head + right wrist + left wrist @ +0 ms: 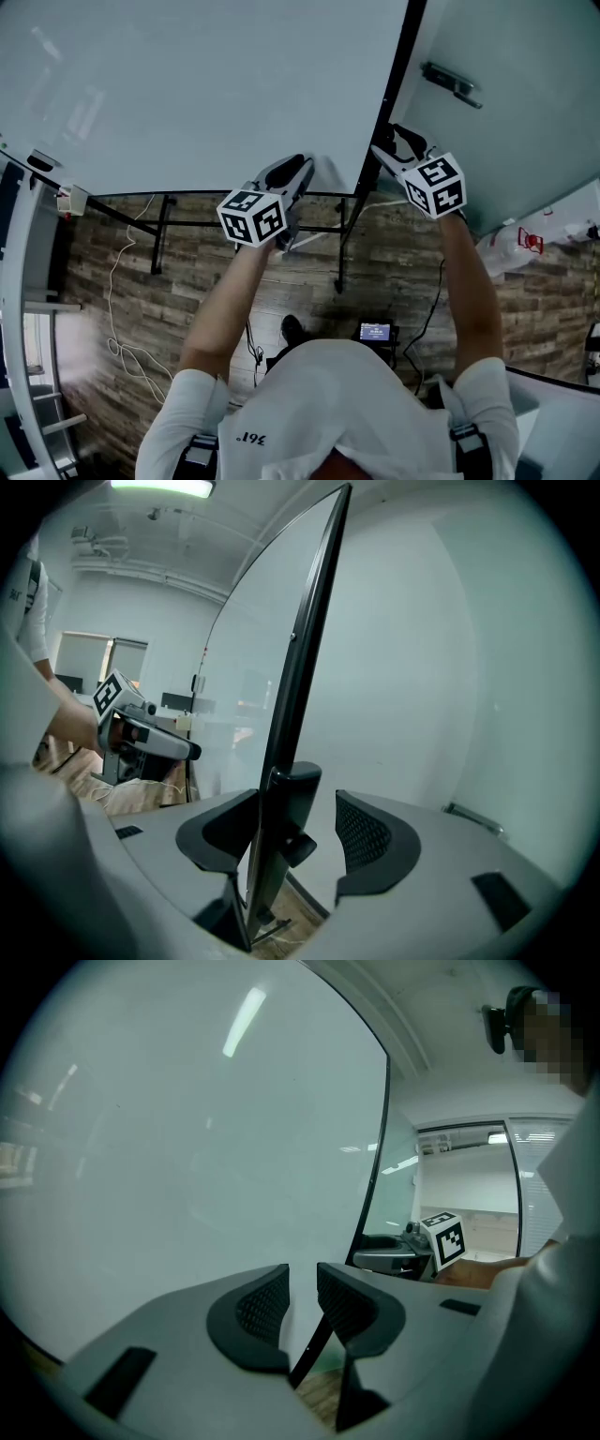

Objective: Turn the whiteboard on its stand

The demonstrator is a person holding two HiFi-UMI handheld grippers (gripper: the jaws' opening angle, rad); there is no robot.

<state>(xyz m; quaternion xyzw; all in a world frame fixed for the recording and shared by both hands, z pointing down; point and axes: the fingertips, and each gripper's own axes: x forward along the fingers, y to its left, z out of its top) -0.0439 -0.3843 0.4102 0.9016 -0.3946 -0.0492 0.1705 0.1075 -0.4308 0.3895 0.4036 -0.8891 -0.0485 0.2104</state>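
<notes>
We have both claws at the whiteboard (pixel 187 84), so we judge the task to be at the handling stage, not finished. The board's pale face fills the upper left of the head view. Its black frame (pixel 389 94) runs down its right side to the lower corner, and the stand (pixel 343 239) carries on beneath that corner over the wooden floor (pixel 141 309).

The right gripper (pixel 392 141) sits at the frame, near the board's lower right corner. In its own view the right gripper (pixel 298 832) has its jaws spread wide. The frame edge (pixel 305 667) and a black fitting (pixel 295 789) on it stand between them. The far pad (pixel 370 832) is plainly clear of the frame, so nothing is pinched.

The left gripper (pixel 302 167) is at the board's bottom edge, left of that corner. In its own view the left gripper (pixel 302 1302) shows a narrow gap between its jaws. Only the board's face and a sliver of frame show beyond them, and nothing is clamped.

We cannot tell from these views how far the board has swung on its stand. With neither claw holding it, we judge that no turning force is on it now. What seems left is to close on the frame and swing the board, or to step away if it has already been turned.
</notes>
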